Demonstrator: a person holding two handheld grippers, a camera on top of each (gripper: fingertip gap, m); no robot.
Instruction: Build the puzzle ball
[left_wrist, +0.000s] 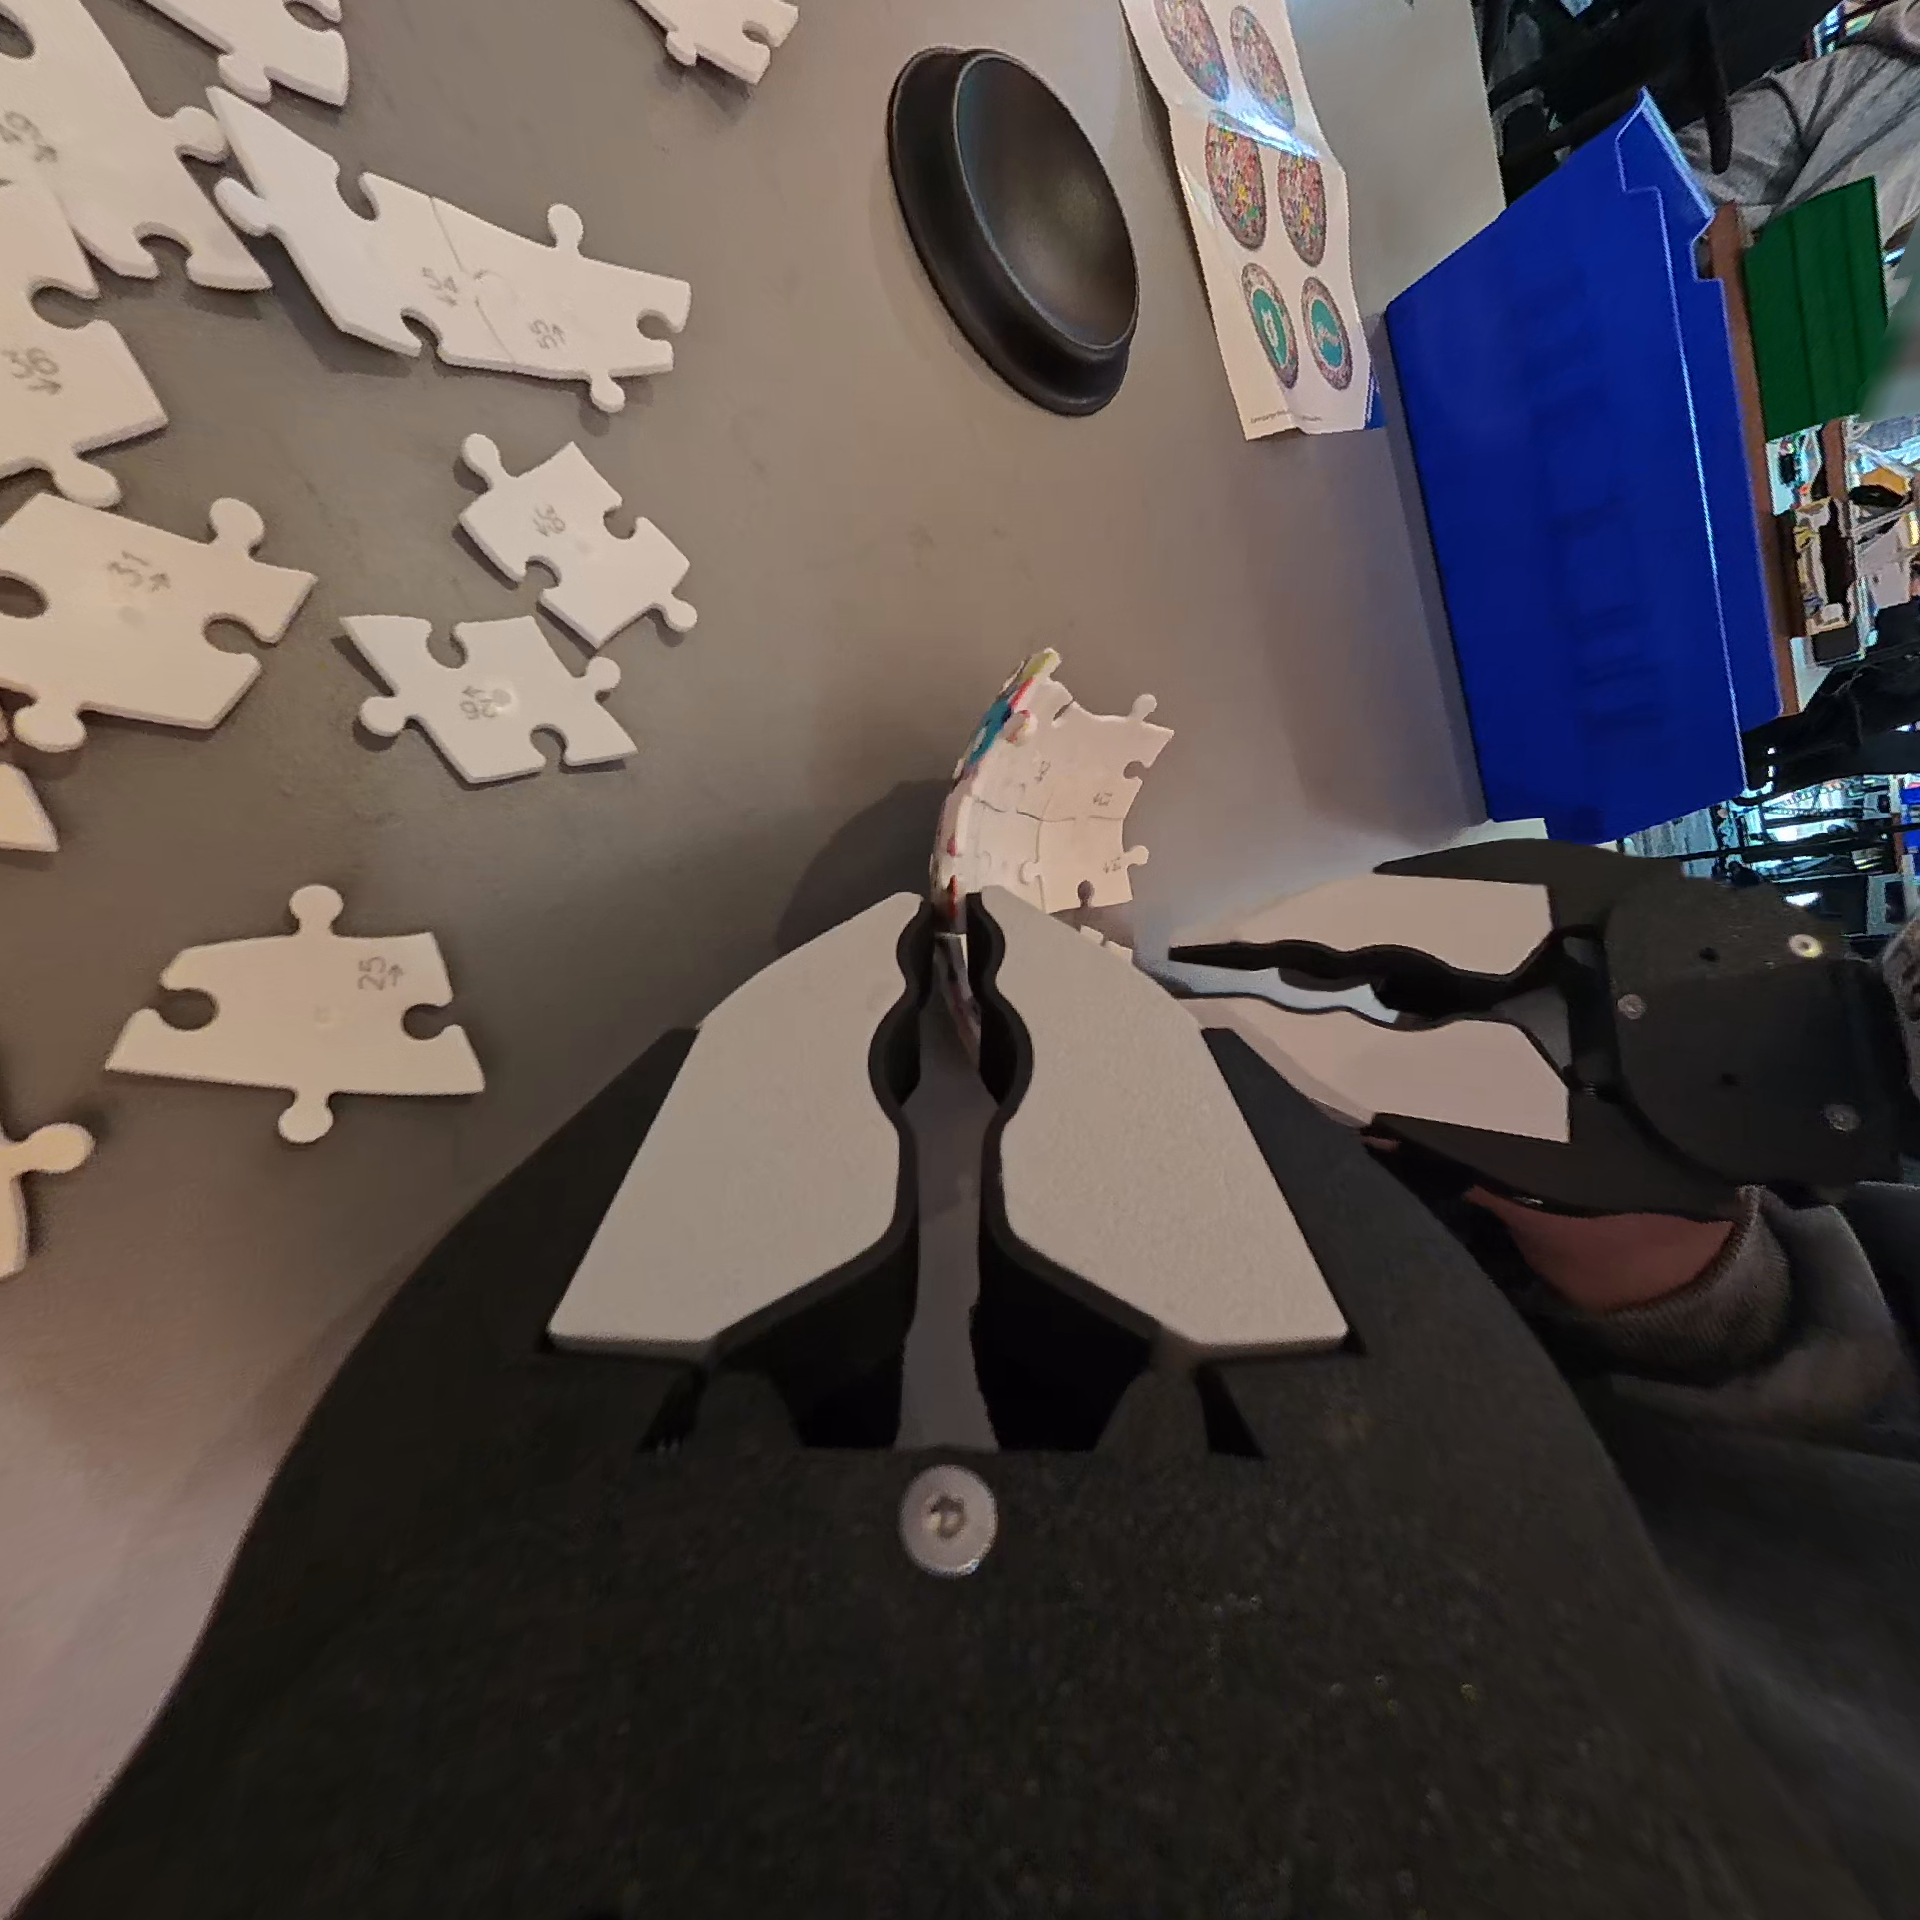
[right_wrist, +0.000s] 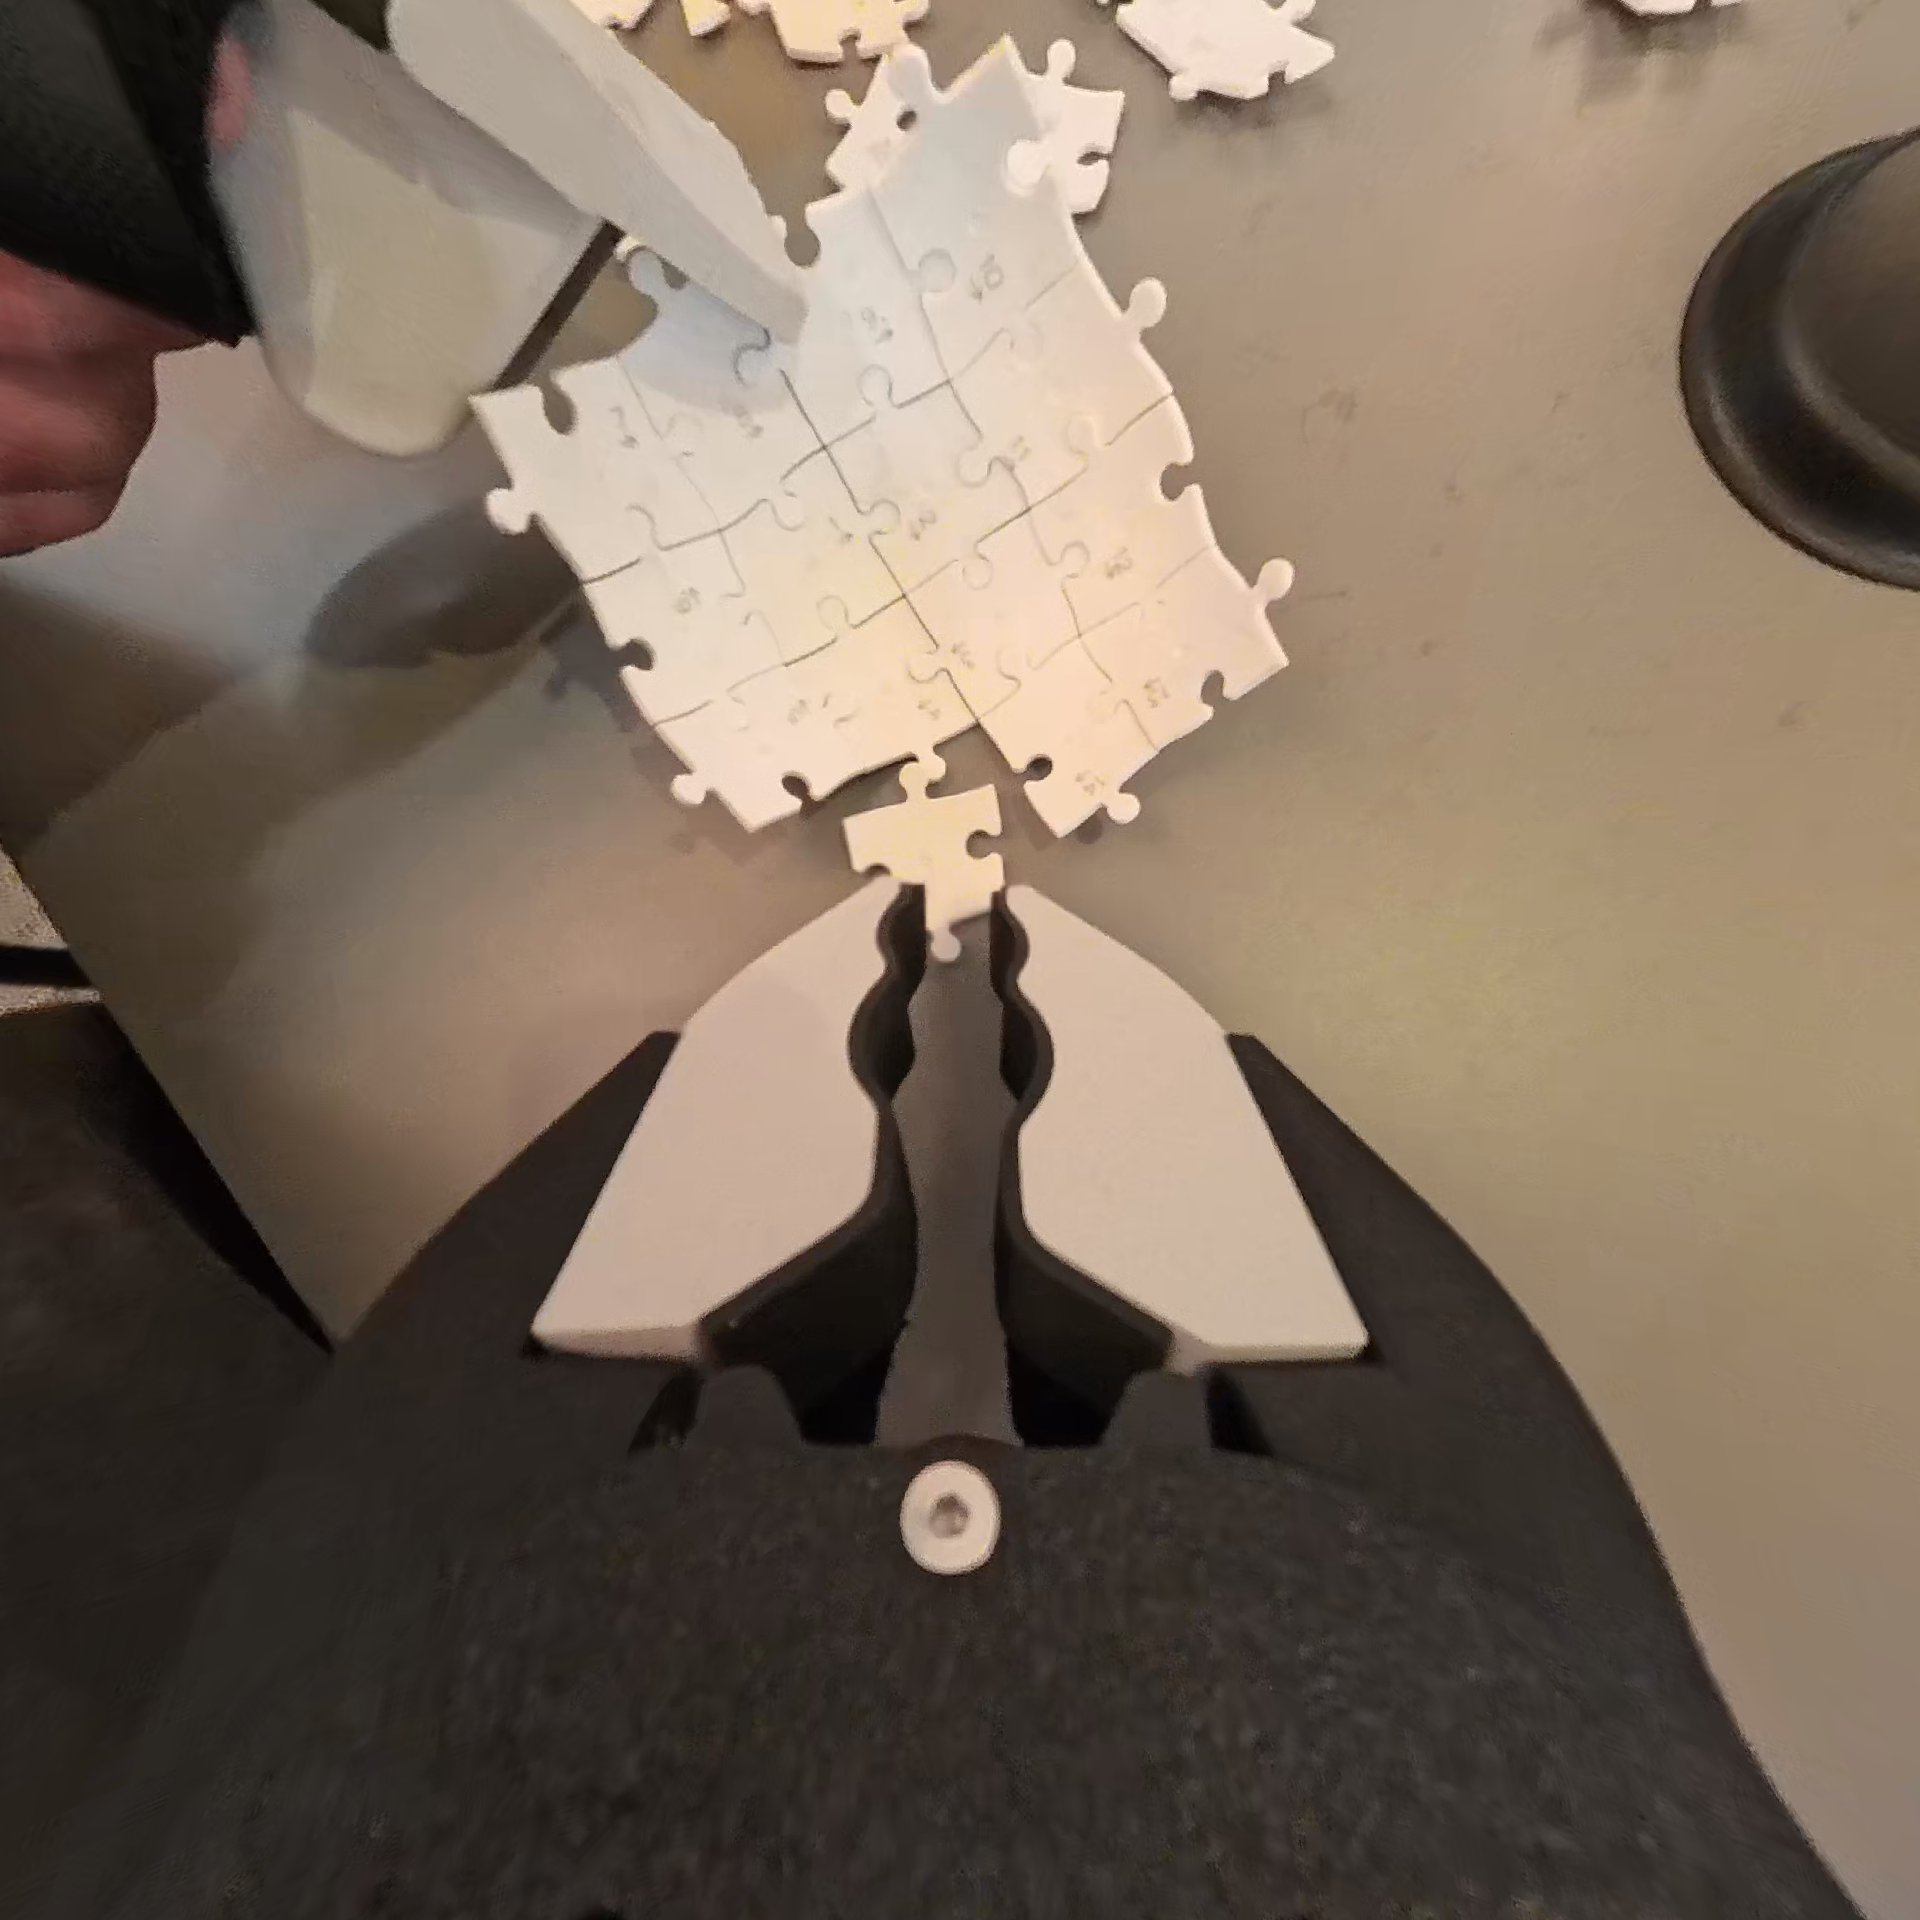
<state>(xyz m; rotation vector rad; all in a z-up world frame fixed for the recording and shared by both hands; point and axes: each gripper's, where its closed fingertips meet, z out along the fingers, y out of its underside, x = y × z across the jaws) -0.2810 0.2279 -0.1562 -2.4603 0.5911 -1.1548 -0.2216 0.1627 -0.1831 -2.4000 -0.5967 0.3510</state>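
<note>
Puzzle panel (right_wrist: 883, 520), a curved sheet of joined white pieces (coloured on its outer face), was held above the grey surface (left_wrist: 831, 540) with its edge clamped in the left tool (left_wrist: 951, 914). The right tool (right_wrist: 961, 904) was clenched on a single loose piece (right_wrist: 930, 847), its tab just at the panel's lower edge. Loose pieces (left_wrist: 301, 1018) lay scattered near a black bowl-shaped stand (left_wrist: 1013, 229).
</note>
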